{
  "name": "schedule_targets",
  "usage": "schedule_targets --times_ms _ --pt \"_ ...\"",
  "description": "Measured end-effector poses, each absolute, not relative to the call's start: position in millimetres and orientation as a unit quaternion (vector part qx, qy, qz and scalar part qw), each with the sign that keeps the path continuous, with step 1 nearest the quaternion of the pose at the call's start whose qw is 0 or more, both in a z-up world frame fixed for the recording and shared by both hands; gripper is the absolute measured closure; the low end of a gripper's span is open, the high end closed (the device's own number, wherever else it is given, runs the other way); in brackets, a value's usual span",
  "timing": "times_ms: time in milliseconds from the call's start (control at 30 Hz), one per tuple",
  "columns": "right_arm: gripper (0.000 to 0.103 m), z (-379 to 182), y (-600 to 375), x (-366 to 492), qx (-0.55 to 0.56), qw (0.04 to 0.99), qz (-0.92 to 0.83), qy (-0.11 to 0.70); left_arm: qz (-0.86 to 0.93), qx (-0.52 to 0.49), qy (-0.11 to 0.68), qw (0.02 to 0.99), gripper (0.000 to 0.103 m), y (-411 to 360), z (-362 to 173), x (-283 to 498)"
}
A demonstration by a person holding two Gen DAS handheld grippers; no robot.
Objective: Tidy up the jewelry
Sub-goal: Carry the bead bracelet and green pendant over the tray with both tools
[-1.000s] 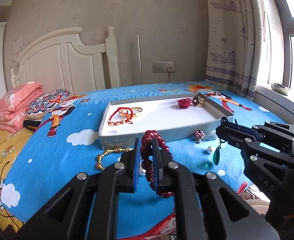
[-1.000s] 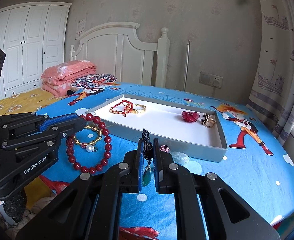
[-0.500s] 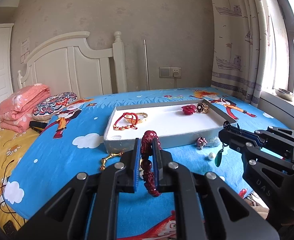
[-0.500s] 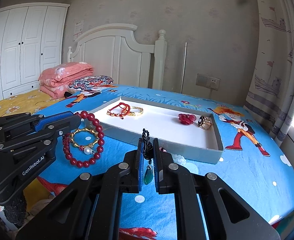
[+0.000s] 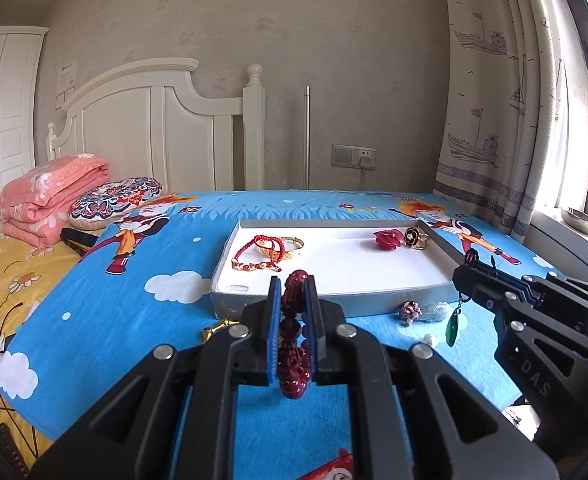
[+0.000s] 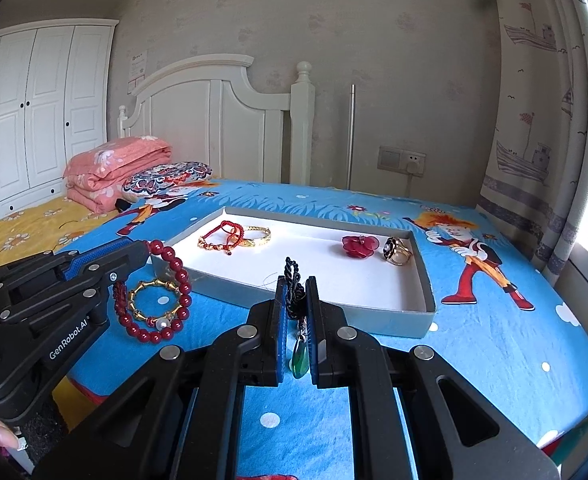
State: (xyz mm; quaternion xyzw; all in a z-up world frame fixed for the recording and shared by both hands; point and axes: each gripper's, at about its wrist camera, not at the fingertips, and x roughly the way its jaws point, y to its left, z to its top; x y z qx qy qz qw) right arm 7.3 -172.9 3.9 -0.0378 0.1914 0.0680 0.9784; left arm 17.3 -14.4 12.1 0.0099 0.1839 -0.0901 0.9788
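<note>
A grey tray (image 5: pixel 333 301) with a white floor lies on the blue bedspread; it also shows in the right wrist view (image 6: pixel 421 280). In it lie a red cord bracelet (image 5: pixel 258 254), a gold bangle (image 5: pixel 290 245), a red flower (image 5: pixel 387 239) and a black-and-gold ring (image 5: pixel 415 237). My left gripper (image 5: pixel 292 292) is shut on a dark red bead bracelet (image 6: pixel 162 292), held above the bed in front of the tray. My right gripper (image 6: pixel 295 292) is shut on a black cord with a green pendant (image 6: pixel 299 360), also in front of the tray.
On the bedspread in front of the tray lie a gold bamboo-link bracelet (image 6: pixel 150 300), a small red flower piece (image 5: pixel 410 311), a clear piece (image 5: pixel 435 309) and a pearl (image 5: pixel 428 338). A folded pink quilt (image 5: pixel 50 196) and pillow (image 5: pixel 114 200) lie by the white headboard. Curtain and window sill stand to the right.
Both grippers have risen and drawn back from the bed with their jewelry still held. The tray's contents have not moved.
</note>
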Motion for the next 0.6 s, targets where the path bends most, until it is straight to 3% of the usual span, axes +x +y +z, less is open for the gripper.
schedule_targets --times_ms 400,600 --pt "0.094 31 -181 66 -0.035 0.982 0.050 0.177 -0.097 0.003 0.163 0.982 0.092 -34 55 76" --pt "0.094 33 -195 120 -0.018 0.978 0.034 0.206 -0.088 -0.001 0.196 0.977 0.092 -42 57 133"
